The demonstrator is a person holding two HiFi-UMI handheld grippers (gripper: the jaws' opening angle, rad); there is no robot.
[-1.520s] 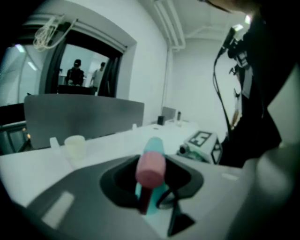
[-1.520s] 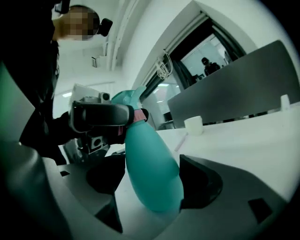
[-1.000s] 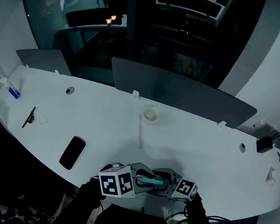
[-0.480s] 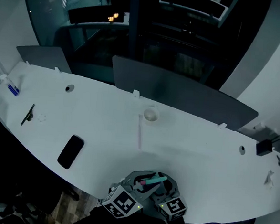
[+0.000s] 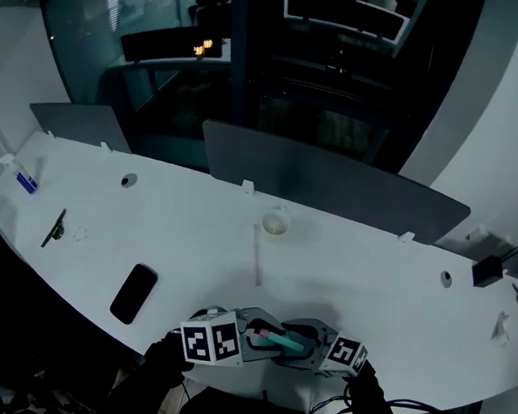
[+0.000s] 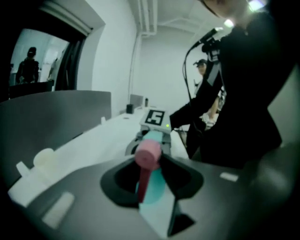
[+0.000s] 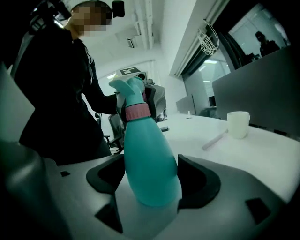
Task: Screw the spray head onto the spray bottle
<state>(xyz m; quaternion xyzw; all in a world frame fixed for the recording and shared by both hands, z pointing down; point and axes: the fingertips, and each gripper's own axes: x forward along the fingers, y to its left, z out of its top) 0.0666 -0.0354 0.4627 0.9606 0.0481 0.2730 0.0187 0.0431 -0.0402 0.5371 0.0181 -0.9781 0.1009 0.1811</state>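
White desk (image 5: pixel 195 233) — bottle (image 7: pixel 150 164) between right jaws

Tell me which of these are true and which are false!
1. The right gripper holds the teal spray bottle. True.
2. The left gripper is empty. False: its jaws are closed on the spray head.
3. The collar on the bottle's neck is yellow. False: it is pink.
4. A white cup stands on the table. True.
5. A black phone lies on the table. True.
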